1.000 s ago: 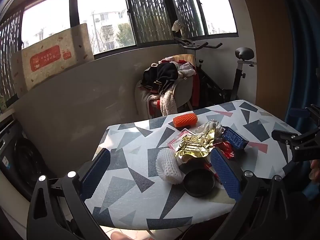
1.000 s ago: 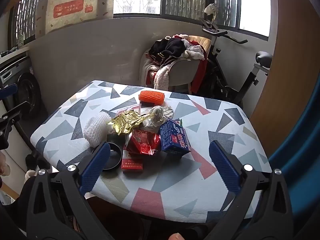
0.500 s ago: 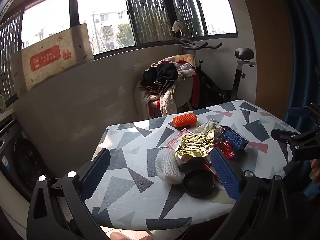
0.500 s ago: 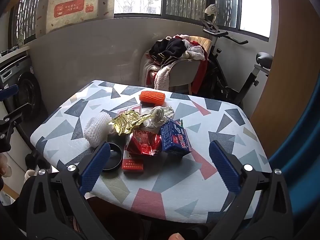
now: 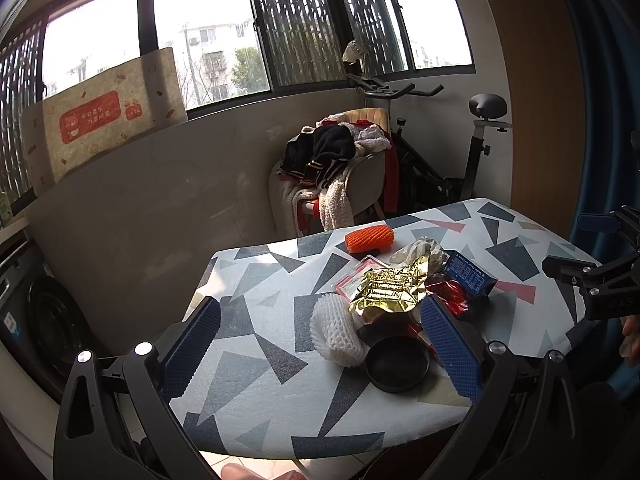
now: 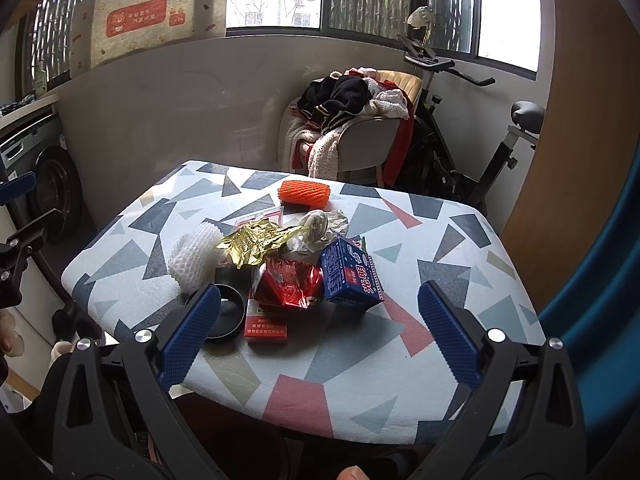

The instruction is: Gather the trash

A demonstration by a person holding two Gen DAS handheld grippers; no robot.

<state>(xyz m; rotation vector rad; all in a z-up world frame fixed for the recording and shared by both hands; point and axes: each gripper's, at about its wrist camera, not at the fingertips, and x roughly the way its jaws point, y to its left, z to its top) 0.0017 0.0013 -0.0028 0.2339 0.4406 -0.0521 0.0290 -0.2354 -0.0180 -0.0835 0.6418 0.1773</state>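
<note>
Hovering spread wide and empty, the left gripper (image 5: pixel 320 336) and right gripper (image 6: pixel 320 322) face trash heaped mid-table (image 6: pixel 420 344), where grabbing the gold wrapper (image 6: pixel 256 240) could drag the overlapping foam net (image 6: pixel 192 256) off the edge.

Daylight glares through windows (image 5: pixel 208 36); fisheye-bent edges

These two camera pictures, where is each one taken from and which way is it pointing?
Left wrist view: sits on the left gripper, at the table's left near corner, looking across the trash pile toward the window; its open blue fingers and the right gripper show.
Right wrist view: sits on the right gripper, at the near edge, facing the pile and window; a fingertip shows at the bottom.
Both share the table, orange foam net, blue carton and black dish.
</note>
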